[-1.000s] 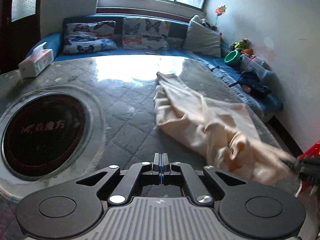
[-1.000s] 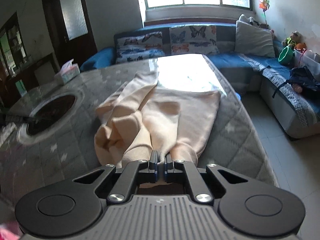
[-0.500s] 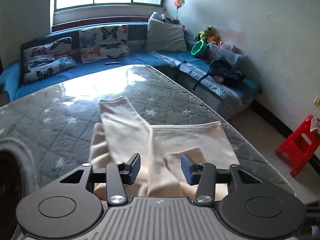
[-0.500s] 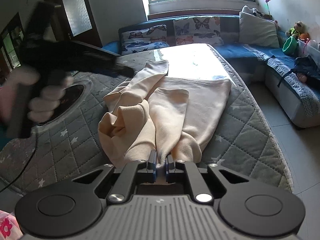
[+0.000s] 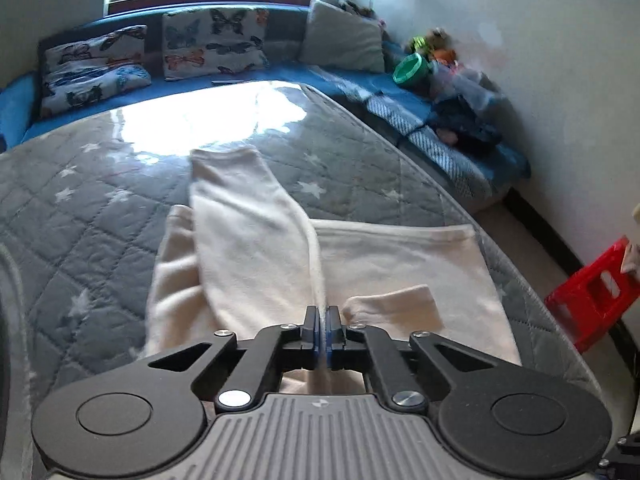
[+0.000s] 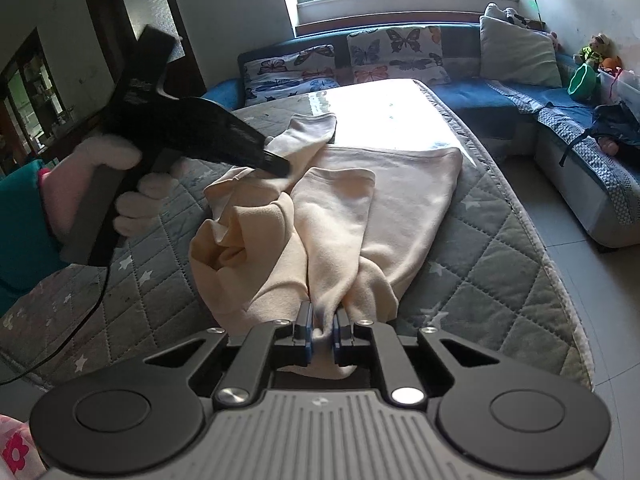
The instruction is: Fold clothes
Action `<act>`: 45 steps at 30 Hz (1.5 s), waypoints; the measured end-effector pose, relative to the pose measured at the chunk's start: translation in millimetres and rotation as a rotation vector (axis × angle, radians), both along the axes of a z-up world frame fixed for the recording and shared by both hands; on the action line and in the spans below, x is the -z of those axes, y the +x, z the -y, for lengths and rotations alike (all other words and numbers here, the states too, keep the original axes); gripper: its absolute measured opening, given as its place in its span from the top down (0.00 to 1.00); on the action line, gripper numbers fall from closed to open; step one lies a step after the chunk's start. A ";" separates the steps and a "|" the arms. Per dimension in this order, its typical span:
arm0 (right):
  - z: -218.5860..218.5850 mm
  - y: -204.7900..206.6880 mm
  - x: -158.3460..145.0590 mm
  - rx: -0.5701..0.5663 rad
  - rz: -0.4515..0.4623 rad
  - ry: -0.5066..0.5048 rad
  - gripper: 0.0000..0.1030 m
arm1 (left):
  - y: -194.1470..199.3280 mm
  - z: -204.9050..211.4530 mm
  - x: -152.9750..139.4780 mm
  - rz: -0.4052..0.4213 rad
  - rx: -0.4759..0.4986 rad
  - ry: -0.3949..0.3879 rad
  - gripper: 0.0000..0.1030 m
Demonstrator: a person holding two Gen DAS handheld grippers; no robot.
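— Claw on the left (image 5: 322, 322), what is it doing?

— Its jaws have just been closing, and they are now pinching a thin edge of the cream garment (image 5: 256, 240), right along the near side of the long sleeve (image 5: 240, 208) that is stretching away toward the far end of the desk (image 5: 80, 216).

— And the right claw (image 6: 322, 326)?

— It is gripping a bunched fold at the garment's near end, jaws nearly together with cloth squeezed between them.

— Where is the garment lying?

— It is resting on the grey quilted cover of the desk, its body spreading flat to the right, with crumpled folds piling up on the left. In the right wrist view a gloved hand (image 6: 120, 184) is holding the left claw's black handle above those folds.

— What is sitting behind?

— A blue sofa (image 6: 500, 92) with butterfly cushions (image 6: 396, 56) is running along the far wall.
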State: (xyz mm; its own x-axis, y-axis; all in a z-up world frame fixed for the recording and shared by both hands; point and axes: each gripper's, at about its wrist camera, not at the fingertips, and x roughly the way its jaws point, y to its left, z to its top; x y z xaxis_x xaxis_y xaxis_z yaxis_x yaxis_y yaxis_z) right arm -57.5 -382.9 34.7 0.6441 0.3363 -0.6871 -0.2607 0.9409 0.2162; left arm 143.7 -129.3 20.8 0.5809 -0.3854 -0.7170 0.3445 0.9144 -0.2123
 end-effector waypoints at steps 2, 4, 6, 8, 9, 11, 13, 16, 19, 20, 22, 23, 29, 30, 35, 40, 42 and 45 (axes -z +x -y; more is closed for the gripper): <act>0.0 0.4 0.8 0.003 0.001 -0.006 0.91 | -9.8 -15.4 -11.0 0.035 -0.027 -0.021 0.98; -0.2 0.6 1.4 0.008 0.002 -0.010 0.91 | -20.7 -34.0 -21.8 0.067 -0.059 -0.036 0.98; -0.4 0.6 2.0 0.014 0.004 -0.014 0.91 | -33.7 -55.1 -31.9 0.099 -0.095 -0.050 0.98; -0.6 0.7 2.7 0.021 0.006 -0.017 0.91 | -50.0 -78.2 -39.7 0.127 -0.136 -0.056 0.98; -0.8 0.5 2.8 0.021 0.007 -0.019 0.91 | -57.4 -88.7 -42.9 0.137 -0.156 -0.055 0.98; -1.5 0.0 3.0 0.023 0.007 -0.021 0.91 | -74.5 -110.2 -45.2 0.142 -0.188 -0.067 0.98; -2.4 -0.9 2.8 0.022 0.006 -0.026 0.91 | -93.0 -130.7 -45.0 0.139 -0.222 -0.070 0.98; -4.5 -2.5 0.9 0.014 0.004 -0.031 0.91 | -120.8 -156.9 -38.2 0.118 -0.266 -0.073 0.98; -7.2 -3.4 -3.0 0.001 0.006 -0.035 0.91 | -148.5 -179.2 -29.4 0.089 -0.304 -0.070 0.98; -8.5 -3.1 -5.1 -0.006 0.008 -0.036 0.90 | -157.1 -184.4 -27.0 0.081 -0.315 -0.063 0.98; -12.9 -0.8 -9.8 -0.022 0.018 -0.045 0.89 | -173.7 -194.1 -22.8 0.066 -0.336 -0.051 0.98; -15.6 1.9 -11.9 -0.031 0.024 -0.051 0.89 | -181.1 -197.8 -20.8 0.057 -0.346 -0.046 0.98; -49.2 38.3 -15.1 -0.140 0.037 -0.071 0.89 | -220.4 -217.8 -7.7 0.004 -0.391 -0.011 0.97; -56.4 46.4 -14.3 -0.162 0.034 -0.071 0.89 | -225.2 -220.5 -5.1 -0.005 -0.394 -0.005 0.97; -95.5 85.6 -4.5 -0.253 0.022 -0.086 0.87 | -235.8 -235.4 1.4 -0.041 -0.419 -0.013 0.88; -121.7 116.9 14.0 -0.273 -0.006 -0.109 0.76 | -243.0 -247.6 -4.6 -0.015 -0.434 0.014 0.64; -125.9 124.7 19.7 -0.268 -0.013 -0.105 0.75 | -241.0 -250.3 -9.4 0.005 -0.442 0.026 0.58; -128.3 127.0 21.1 -0.268 -0.008 -0.087 0.81 | -229.2 -250.5 -14.5 0.029 -0.444 0.038 0.55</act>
